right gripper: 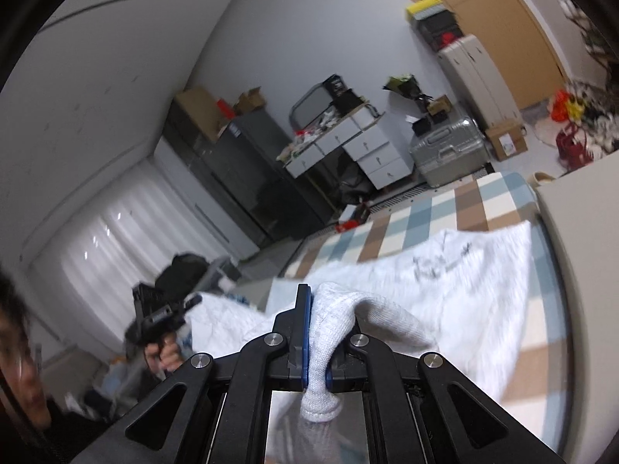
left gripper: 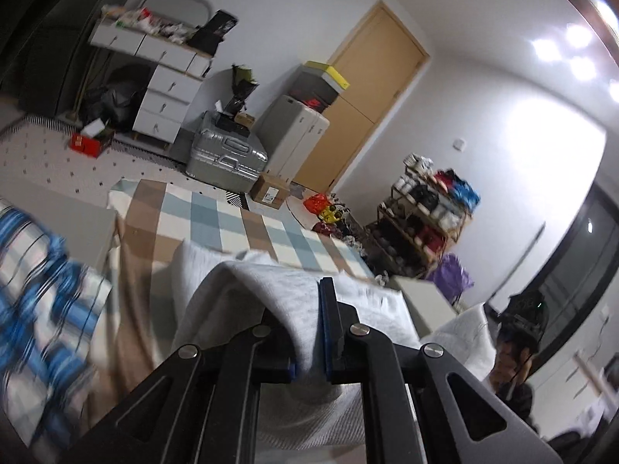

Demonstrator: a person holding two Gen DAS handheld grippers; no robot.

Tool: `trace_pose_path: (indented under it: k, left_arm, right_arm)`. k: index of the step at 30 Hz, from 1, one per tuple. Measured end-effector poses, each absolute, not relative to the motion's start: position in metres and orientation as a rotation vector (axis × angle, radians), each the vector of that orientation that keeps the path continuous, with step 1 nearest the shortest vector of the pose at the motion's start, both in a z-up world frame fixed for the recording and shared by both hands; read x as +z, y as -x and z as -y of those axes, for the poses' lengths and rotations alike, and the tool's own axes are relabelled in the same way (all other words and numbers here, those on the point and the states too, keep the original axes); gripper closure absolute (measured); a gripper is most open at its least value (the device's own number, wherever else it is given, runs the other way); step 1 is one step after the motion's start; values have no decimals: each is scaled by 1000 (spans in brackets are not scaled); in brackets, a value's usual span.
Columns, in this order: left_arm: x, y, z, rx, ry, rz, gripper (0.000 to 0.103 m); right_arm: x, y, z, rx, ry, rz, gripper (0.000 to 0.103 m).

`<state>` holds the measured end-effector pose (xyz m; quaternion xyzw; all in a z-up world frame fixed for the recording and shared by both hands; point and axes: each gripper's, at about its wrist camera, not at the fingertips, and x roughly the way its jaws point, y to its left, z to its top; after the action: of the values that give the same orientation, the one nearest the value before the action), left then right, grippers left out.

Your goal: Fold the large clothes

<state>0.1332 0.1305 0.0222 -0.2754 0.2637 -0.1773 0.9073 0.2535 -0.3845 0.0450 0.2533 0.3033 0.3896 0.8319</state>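
Fingers of the left gripper [left gripper: 309, 332] clamp a fold of the pale grey garment [left gripper: 286, 294]; the right gripper [right gripper: 321, 332] pinches another bunched edge of it. Between them the cloth hangs lifted above the checked bedcover [right gripper: 445, 208]. Farther off stand a silver suitcase [left gripper: 226, 152], white drawers [left gripper: 166, 92] and a wooden door [left gripper: 367, 92].

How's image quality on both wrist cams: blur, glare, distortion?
Left wrist view: strong fisheye curvature and a tilted horizon; ceiling lights blow out the upper right; the blue plaid cloth at left is motion-smeared, while the left claw stays sharp. Right wrist view: dark vignette at the corners; the white garment is smeared, the right claw crisp; the curtain is bright, not clipped.
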Motion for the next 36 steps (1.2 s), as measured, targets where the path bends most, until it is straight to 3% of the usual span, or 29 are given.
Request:
trace_pose_path:
  k: [4, 6, 7, 9, 11, 13, 15, 27, 28, 29, 30, 31, 32, 33, 36]
  left_arm:
    - [10, -185, -145, -207, 600, -562, 96]
    - [-15, -210, -148, -85, 579, -686, 93]
    - [-27, -216, -147, -69, 577, -747, 88]
    - [-46, -215, -144, -14, 557, -857, 71]
    - [-51, -189, -142, 63, 481, -827, 46]
    - [-46, -164, -141, 88, 413, -777, 28]
    - [-42, -140, -140, 96, 377, -766, 27]
    - [-90, -110, -108, -73, 272, -950, 27]
    - [-89, -115, -108, -83, 300, -954, 37]
    - [-94, -115, -109, -100, 338, -957, 56]
    - [-97, -115, -107, -83, 328, -959, 64]
    - [-98, -113, -104, -57, 289, -957, 78]
    - [-96, -110, -102, -51, 259, -954, 85]
    - [-94, -102, -99, -55, 216, -950, 89]
    - [-89, -88, -96, -76, 194, -972, 97]
  right_arm:
    - [30, -332, 387, 613, -666, -640, 97]
    - [5, -371, 380, 406, -573, -788, 81]
    - [-10, -383, 375, 342, -541, -883, 78]
    - [-41, -388, 368, 233, -486, -1020, 70]
    - [-50, -367, 362, 246, -393, -982, 48]
    - [-51, -348, 363, 280, -350, -940, 38]
    - [-51, -330, 369, 276, -330, -936, 32]
    - [-79, -270, 383, 315, -378, -1060, 23]
    - [-78, -270, 380, 318, -378, -1056, 24]
    - [-78, -271, 375, 335, -367, -1045, 29]
    - [-78, -273, 370, 350, -344, -1039, 36]
    - [-81, -277, 366, 354, -317, -1036, 50]
    - [-83, -277, 363, 348, -296, -1041, 62]
    - [-87, -277, 362, 362, -290, -1052, 66]
    - [-88, -268, 367, 385, -303, -1049, 71]
